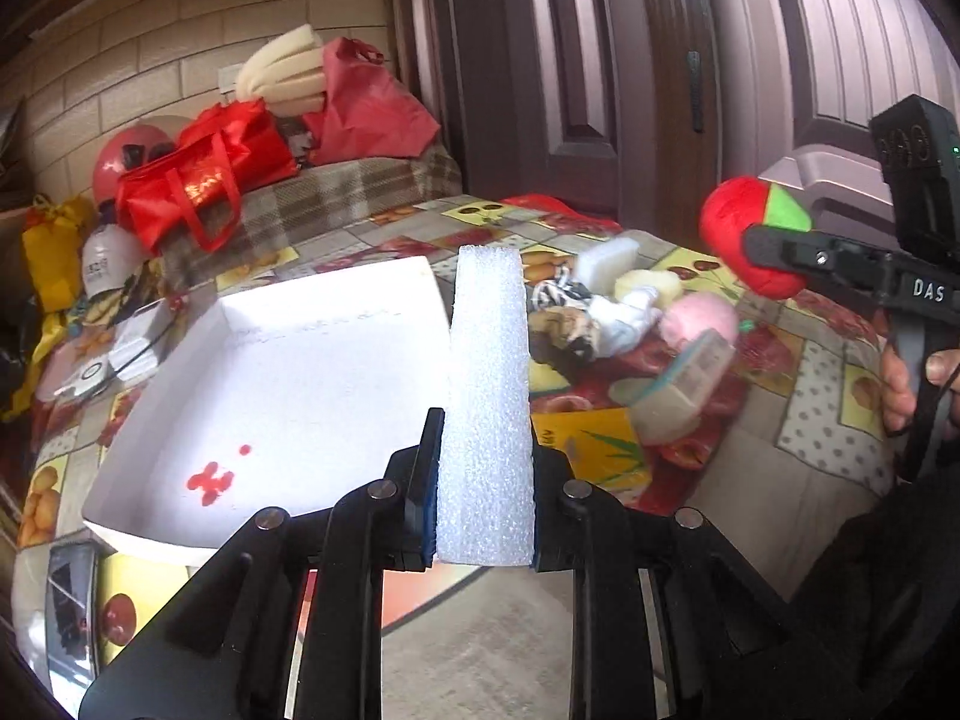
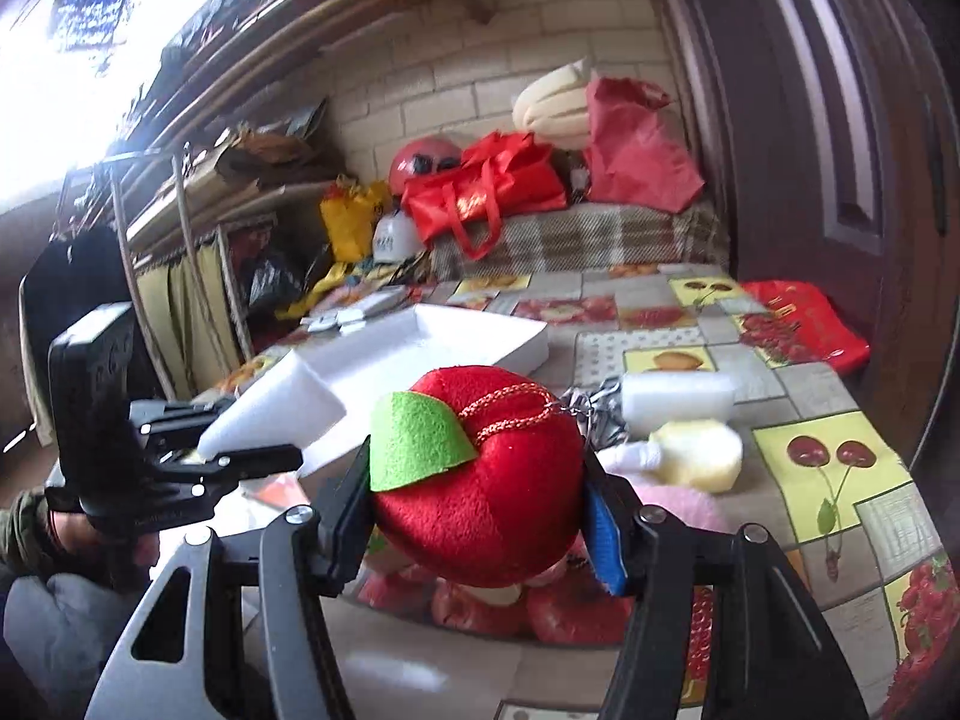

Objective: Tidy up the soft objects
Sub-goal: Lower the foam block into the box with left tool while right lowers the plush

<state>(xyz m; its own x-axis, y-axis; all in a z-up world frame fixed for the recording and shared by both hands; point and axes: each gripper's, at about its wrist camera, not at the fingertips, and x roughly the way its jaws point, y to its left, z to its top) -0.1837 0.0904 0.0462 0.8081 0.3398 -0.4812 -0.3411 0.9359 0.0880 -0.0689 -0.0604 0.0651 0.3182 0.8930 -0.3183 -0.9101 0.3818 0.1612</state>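
Observation:
My left gripper (image 1: pixel 486 474) is shut on a white foam block (image 1: pixel 489 396) that stands up between its pads, held above the near edge of the table. The same foam block (image 2: pixel 282 414) and left gripper (image 2: pixel 240 450) show at the left in the right wrist view. My right gripper (image 2: pixel 480 492) is shut on a red plush apple (image 2: pixel 480 480) with a green felt leaf, lifted off the table; the plush apple (image 1: pixel 756 234) appears at the right in the left wrist view. A white shallow tray (image 1: pixel 180 510) lies left of the foam, holding nothing but red stains.
A pile of soft items (image 1: pixel 636 312) lies on the fruit-print tablecloth (image 2: pixel 840 420): a white sponge (image 2: pixel 678 399), a yellow sponge (image 2: pixel 702 456), a pink plush, a striped cloth. Red bags (image 1: pixel 198 186) and a helmet sit at the back. A dark door (image 1: pixel 600 60) stands behind.

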